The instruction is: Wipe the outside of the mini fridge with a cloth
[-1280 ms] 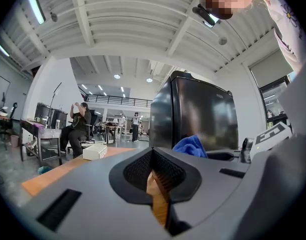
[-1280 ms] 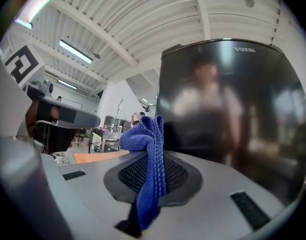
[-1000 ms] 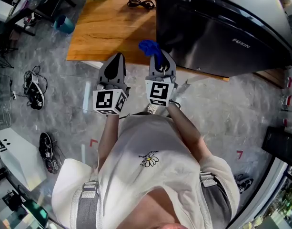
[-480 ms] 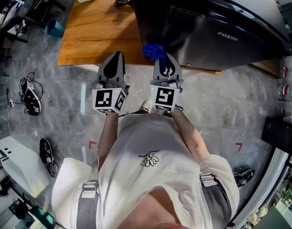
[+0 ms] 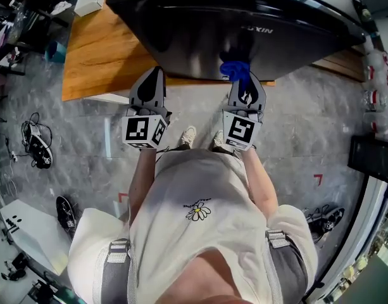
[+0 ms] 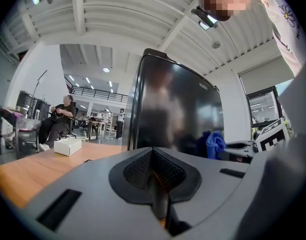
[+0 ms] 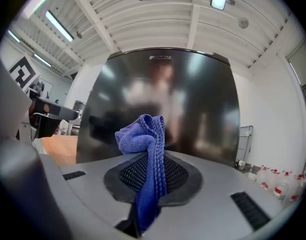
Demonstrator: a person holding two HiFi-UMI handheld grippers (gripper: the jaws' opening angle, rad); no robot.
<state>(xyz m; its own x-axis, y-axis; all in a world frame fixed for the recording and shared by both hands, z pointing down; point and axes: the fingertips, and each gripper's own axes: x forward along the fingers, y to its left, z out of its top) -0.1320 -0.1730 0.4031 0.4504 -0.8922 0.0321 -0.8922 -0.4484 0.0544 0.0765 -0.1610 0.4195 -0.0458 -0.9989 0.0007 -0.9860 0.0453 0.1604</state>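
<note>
The right claw [image 5: 245,88] pinches the crumpled blue microfibre cloth [image 5: 235,70] — left claw [image 5: 152,84] closed, empty — better to press it flat on the glossy black mini fridge [image 5: 263,37].

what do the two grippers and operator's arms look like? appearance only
Left gripper and right gripper: matching grey tapered shells, dark mesh-textured jaw pads, each carrying a white cube with black square markers. No cables visible. Arms: white short-sleeved T-shirt, daisy print.

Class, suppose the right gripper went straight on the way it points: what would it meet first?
The glossy black mini fridge, its front dead ahead; the bunched blue cloth in the right gripper would probably touch first.
</note>
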